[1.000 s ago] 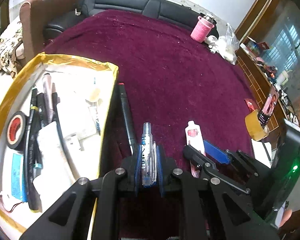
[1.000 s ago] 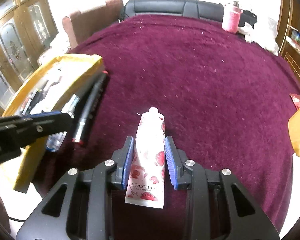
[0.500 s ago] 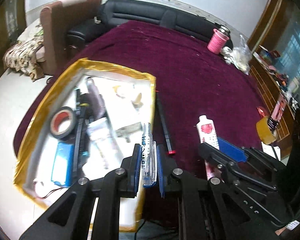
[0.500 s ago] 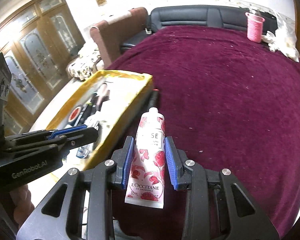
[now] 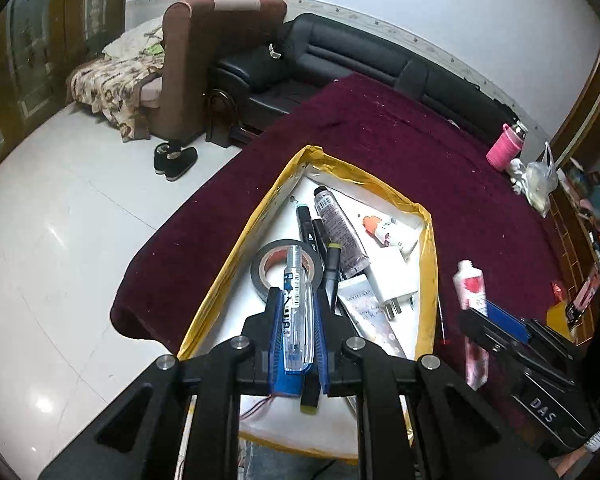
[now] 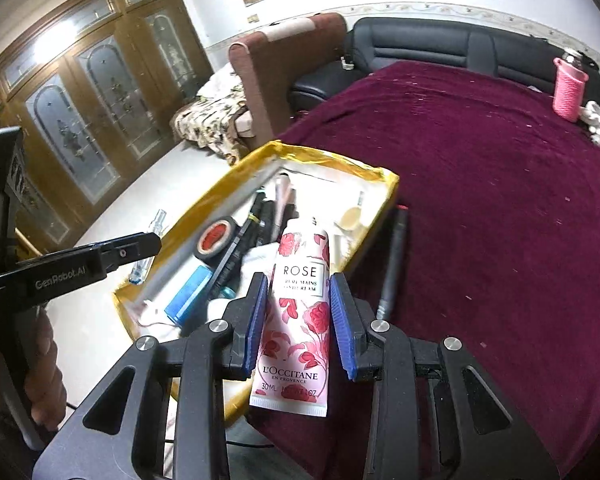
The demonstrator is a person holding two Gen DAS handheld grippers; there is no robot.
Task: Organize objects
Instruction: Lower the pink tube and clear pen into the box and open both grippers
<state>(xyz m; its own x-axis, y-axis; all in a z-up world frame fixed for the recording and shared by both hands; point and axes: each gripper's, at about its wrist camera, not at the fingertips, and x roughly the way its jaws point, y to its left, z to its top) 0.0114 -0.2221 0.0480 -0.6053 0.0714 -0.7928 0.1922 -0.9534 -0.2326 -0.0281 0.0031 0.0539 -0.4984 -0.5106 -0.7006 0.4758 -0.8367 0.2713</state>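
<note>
My left gripper (image 5: 296, 320) is shut on a clear correction-tape pen (image 5: 296, 300) and holds it above the gold-edged box (image 5: 428, 248), over a black tape roll (image 5: 265, 268). My right gripper (image 6: 300, 312) is shut on a pink rose hand-cream tube (image 6: 298, 312), held above the box's near right edge (image 6: 388, 188). The tube also shows in the left wrist view (image 5: 470, 284). The box holds pens, tubes, a white plug (image 5: 392, 280) and a blue item (image 6: 188, 292).
A black marker (image 6: 392, 264) lies on the maroon cloth (image 6: 500, 200) just right of the box. A pink bottle (image 6: 568, 88) stands at the table's far side. A sofa, an armchair and white floor lie beyond the table.
Both grippers have risen and moved left with their objects, from over the maroon cloth to above the box. The marker stays on the cloth.
</note>
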